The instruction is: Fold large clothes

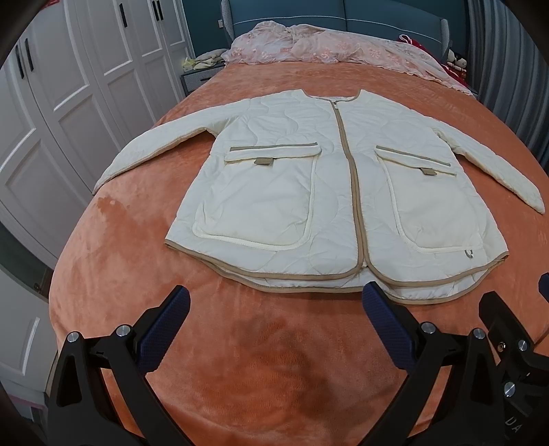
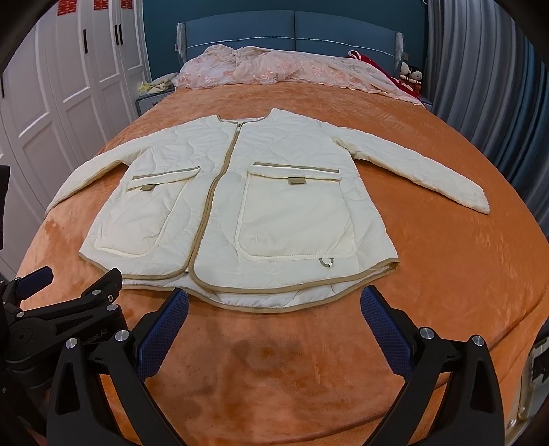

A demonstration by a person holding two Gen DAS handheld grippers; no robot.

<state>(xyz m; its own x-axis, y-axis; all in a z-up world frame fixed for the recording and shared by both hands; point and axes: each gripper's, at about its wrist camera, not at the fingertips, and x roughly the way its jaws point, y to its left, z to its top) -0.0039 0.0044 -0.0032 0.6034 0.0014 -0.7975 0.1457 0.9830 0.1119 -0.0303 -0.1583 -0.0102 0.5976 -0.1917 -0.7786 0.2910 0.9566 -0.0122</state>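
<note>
A cream quilted jacket (image 1: 308, 192) (image 2: 236, 212) with tan trim, a closed front zip and two big flap pockets lies flat, front up, on the orange bedspread (image 1: 240, 360) (image 2: 463, 274), sleeves spread to both sides. My left gripper (image 1: 276, 300) hovers open just short of the jacket's hem, nothing between its blue pads. My right gripper (image 2: 274, 302) is open too, near the hem's right half, empty. Part of the right gripper (image 1: 504, 329) shows at the left wrist view's right edge, and part of the left gripper (image 2: 68, 284) shows at the right wrist view's left edge.
A pink lace cover (image 1: 329, 44) (image 2: 274, 68) is bunched by the blue headboard (image 2: 291, 31). White wardrobe doors (image 1: 68, 103) stand left of the bed, grey curtains (image 2: 487, 85) right. Plush toys (image 2: 410, 77) sit at the far right corner.
</note>
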